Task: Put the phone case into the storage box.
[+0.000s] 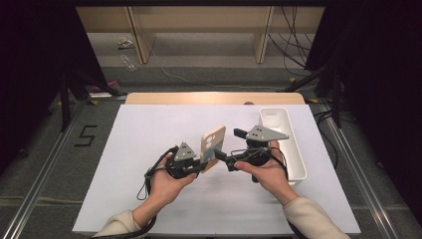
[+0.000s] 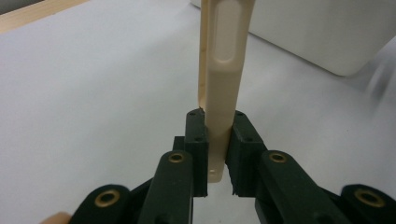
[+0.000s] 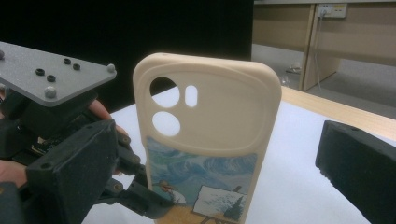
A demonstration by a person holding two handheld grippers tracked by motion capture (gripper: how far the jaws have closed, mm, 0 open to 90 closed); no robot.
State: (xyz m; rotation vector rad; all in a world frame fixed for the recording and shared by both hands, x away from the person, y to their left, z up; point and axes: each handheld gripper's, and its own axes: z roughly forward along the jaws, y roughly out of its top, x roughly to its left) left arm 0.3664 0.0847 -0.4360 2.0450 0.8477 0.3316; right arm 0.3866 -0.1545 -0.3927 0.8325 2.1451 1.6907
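Holding the beige phone case (image 1: 213, 147) upright above the white table (image 1: 149, 149), the left gripper (image 2: 217, 154) is clamped on its bottom edge. The right gripper (image 3: 224, 186) sits spread wide, one jaw on each side of the case, not touching yet. Looks like a handover mid-way: next it probably needs to close on the case, maybe heading for the white bin (image 1: 293, 149) on the right.
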